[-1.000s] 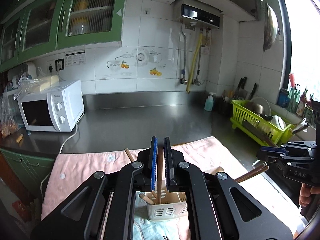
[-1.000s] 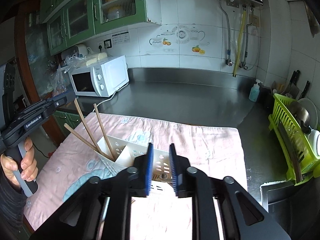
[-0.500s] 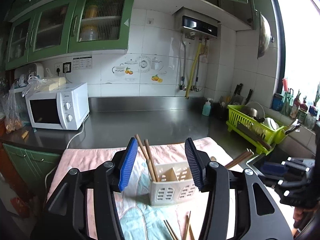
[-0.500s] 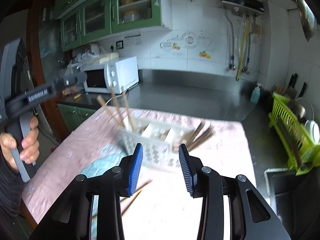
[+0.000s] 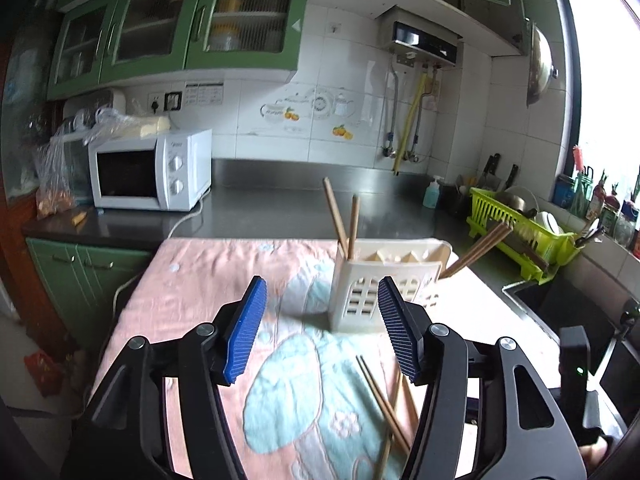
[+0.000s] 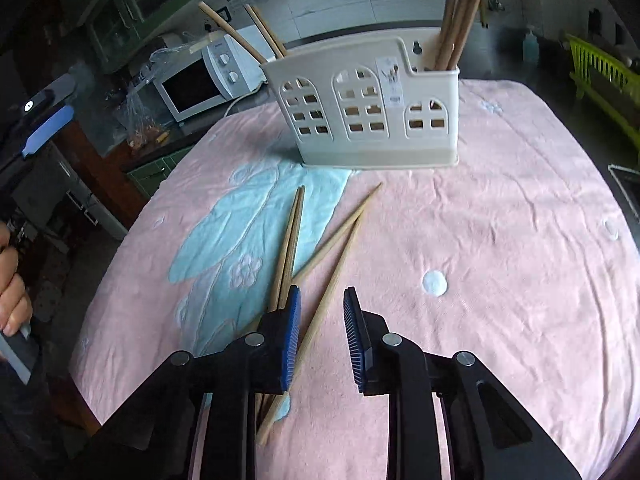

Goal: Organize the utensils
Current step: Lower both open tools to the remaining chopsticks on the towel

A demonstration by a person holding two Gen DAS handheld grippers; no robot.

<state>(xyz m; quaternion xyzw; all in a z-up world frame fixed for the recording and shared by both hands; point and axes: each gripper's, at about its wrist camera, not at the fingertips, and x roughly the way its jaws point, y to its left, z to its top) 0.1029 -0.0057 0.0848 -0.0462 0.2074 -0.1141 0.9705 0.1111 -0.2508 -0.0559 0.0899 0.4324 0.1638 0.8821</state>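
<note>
A cream slotted utensil holder (image 6: 360, 120) stands on the pink cloth (image 6: 500, 240). Two chopsticks (image 6: 240, 28) lean out of its left end and a bundle (image 6: 456, 12) stands at its right end. Several loose chopsticks (image 6: 290, 236) lie crossed on the cloth in front of it. My right gripper (image 6: 322, 320) hangs low over them, its jaws closing. One chopstick (image 6: 336, 280) runs between the pads without being pressed. My left gripper (image 5: 318, 320) is back from the holder (image 5: 384, 284), its jaws opening and empty. The two chopsticks (image 5: 344, 220) stand in the holder's near end.
A white microwave (image 5: 148, 172) sits at the counter's back left. A green dish rack (image 5: 520, 232) and a soap bottle (image 5: 432, 194) stand at the right by the sink (image 5: 560, 320). A hand (image 6: 12, 300) holds the left gripper's handle at the left edge.
My left gripper let go of a chopstick into the holder, opened wide and drew back. My right gripper dropped from above the holder down to the loose chopsticks and narrowed.
</note>
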